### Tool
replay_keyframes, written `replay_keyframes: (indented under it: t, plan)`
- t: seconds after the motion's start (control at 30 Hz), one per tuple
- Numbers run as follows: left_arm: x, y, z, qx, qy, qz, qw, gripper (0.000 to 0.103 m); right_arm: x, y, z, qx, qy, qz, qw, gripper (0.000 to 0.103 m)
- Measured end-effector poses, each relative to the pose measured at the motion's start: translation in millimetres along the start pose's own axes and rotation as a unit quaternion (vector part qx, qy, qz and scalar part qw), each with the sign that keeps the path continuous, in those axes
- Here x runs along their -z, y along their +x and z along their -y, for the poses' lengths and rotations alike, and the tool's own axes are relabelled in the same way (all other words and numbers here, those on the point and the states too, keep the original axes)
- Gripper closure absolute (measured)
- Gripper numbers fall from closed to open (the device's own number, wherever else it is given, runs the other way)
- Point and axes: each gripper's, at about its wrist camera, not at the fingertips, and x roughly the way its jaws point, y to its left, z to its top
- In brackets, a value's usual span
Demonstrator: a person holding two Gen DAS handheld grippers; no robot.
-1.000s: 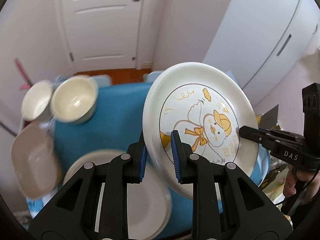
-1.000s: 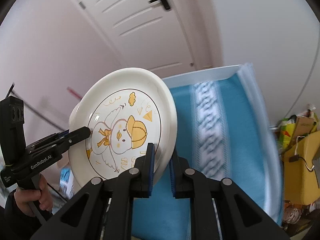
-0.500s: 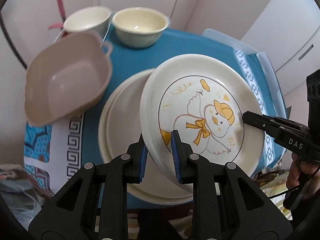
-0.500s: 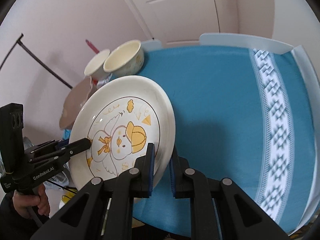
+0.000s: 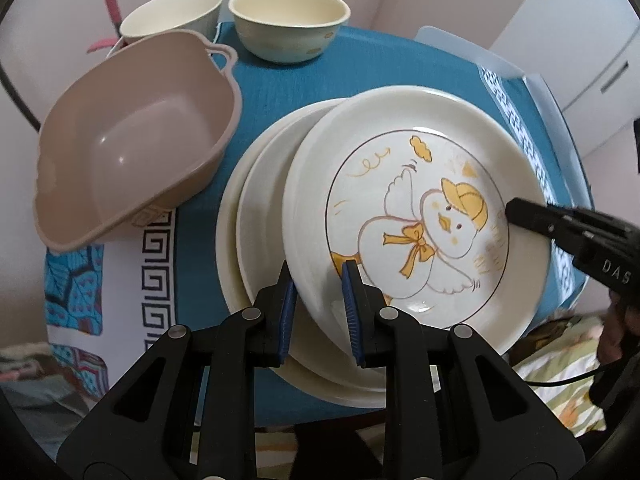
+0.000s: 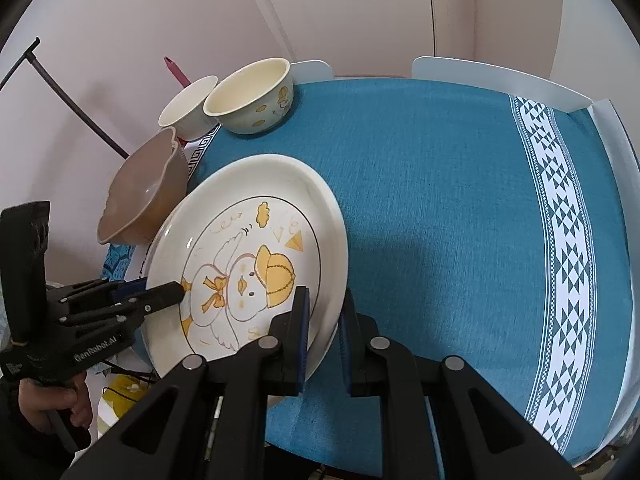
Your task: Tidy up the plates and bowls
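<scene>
Left gripper (image 5: 318, 292), blue-padded jaws clamped on near rim of cream round plate with yellow duck drawing (image 5: 416, 216). Right gripper (image 5: 516, 206), black, grips same plate's right rim. Duck plate sits tilted over stack of plain cream plates (image 5: 256, 208) on teal tablecloth (image 5: 360, 68). Taupe plastic basin (image 5: 132, 136) at left edge, tilted. Two cream ceramic bowls (image 5: 290, 20) along far edge.
</scene>
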Motion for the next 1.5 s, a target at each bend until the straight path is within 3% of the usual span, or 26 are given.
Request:
replay_keyframes:
  t: [0.3, 0.5, 0.67, 1.5]
  plan:
    - [-5, -3, 12, -0.064, 0.064, 0.000, 0.9959, 0.083, 4, 4, -10, 0.021, -0.003, 0.004, 1.000, 0.091]
    - [-4, -8, 16, -0.086, 0.082, 0.001, 0.9929, 0.083, 7, 4, -10, 0.025, 0.002, 0.007, 1.000, 0.091]
    - [0, -17, 25, -0.123, 0.113, 0.017, 0.9857, 0.083, 6, 4, -11, 0.025, -0.002, 0.006, 1.000, 0.091]
    - [4, -37, 29, -0.110, 0.082, 0.036, 0.9899, 0.083, 3, 9, -20, 0.053, -0.048, -0.011, 0.997, 0.089]
